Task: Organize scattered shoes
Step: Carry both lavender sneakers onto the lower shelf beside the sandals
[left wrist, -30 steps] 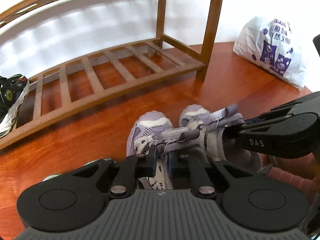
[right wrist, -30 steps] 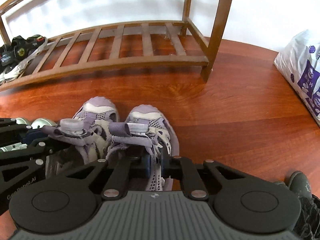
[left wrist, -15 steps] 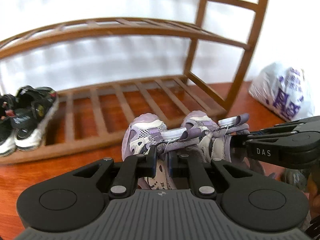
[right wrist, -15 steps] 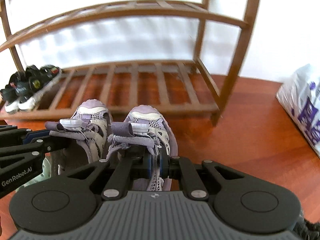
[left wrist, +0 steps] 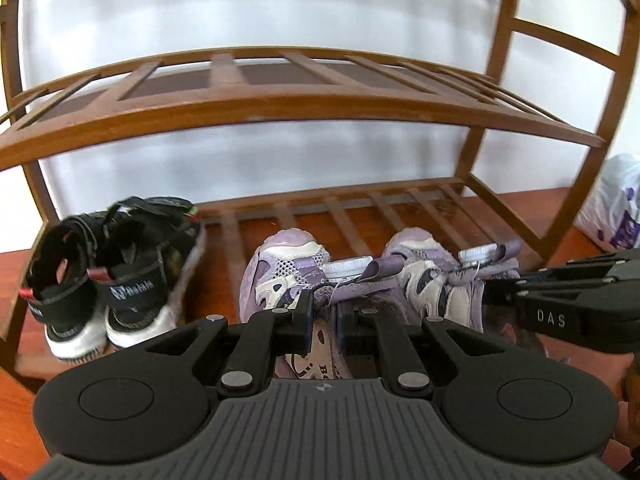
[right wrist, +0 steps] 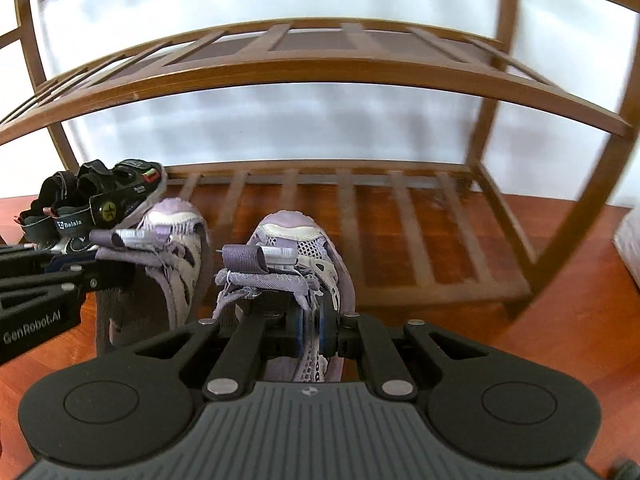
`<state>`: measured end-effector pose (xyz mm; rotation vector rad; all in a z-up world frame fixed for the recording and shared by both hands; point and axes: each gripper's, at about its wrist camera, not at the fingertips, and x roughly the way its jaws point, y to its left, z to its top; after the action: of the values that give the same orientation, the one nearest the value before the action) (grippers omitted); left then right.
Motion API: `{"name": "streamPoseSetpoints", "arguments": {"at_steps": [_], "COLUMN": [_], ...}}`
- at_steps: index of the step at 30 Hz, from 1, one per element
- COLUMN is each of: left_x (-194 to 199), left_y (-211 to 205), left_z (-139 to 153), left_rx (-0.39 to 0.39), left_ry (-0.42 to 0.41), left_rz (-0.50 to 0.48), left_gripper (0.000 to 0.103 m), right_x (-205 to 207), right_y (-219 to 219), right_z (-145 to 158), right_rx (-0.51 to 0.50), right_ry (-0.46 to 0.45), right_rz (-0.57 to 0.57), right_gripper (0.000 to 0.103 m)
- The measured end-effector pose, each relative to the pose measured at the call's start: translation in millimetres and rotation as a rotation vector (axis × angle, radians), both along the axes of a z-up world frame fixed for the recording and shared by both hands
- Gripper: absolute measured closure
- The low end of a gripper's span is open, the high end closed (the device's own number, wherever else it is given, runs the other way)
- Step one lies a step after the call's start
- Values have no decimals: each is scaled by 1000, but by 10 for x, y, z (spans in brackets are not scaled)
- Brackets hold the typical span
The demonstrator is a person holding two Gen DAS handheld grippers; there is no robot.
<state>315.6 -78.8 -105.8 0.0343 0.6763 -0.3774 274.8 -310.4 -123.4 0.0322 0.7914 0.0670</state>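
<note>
Gripping one lilac mesh sneaker apiece, both black plastic grippers pointing straight into the slatted brown wooden shoe rack [left wrist: 304, 100] and sitting side by side, roughly level. Left gripper [left wrist: 323, 320] clamped tight on the inner collar edge of the left lilac mesh sneaker [left wrist: 286, 268], blue pads pinching the fabric. Right gripper [right wrist: 310, 326] clenched the same way on the right lilac mesh sneaker [right wrist: 304, 252], frayed purple ribbon laces bunched up just ahead of its fingers. Both sneakers with rounded cream-trimmed toes poking over the front rail of the bottom shelf, toes aimed at the white wall; can't tell whether the soles touch the slats. Silvery round dial on each tongue. Parked just left on that same shelf: pair of black strappy sandals with chunky white soles [left wrist: 108, 280], heels facing out. Glossy reddish wood floor [right wrist: 580, 320] underneath, crinkly white plastic bag with purple print [left wrist: 612, 212] off to the right of the rack.
</note>
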Motion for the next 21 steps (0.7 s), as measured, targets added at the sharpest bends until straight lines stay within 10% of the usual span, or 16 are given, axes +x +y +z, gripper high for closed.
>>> {"name": "streamPoseSetpoints", "arguments": {"at_steps": [21], "left_x": [505], "left_y": [170], "left_z": [-233], "left_rx": [40], "left_ry": [8], "left_rz": [31], "left_gripper": [76], "right_x": [679], "right_y": [321], "right_z": [-276], "right_rx": [-24], "right_ry": [14], "right_rz": [46], "right_gripper": [92]}}
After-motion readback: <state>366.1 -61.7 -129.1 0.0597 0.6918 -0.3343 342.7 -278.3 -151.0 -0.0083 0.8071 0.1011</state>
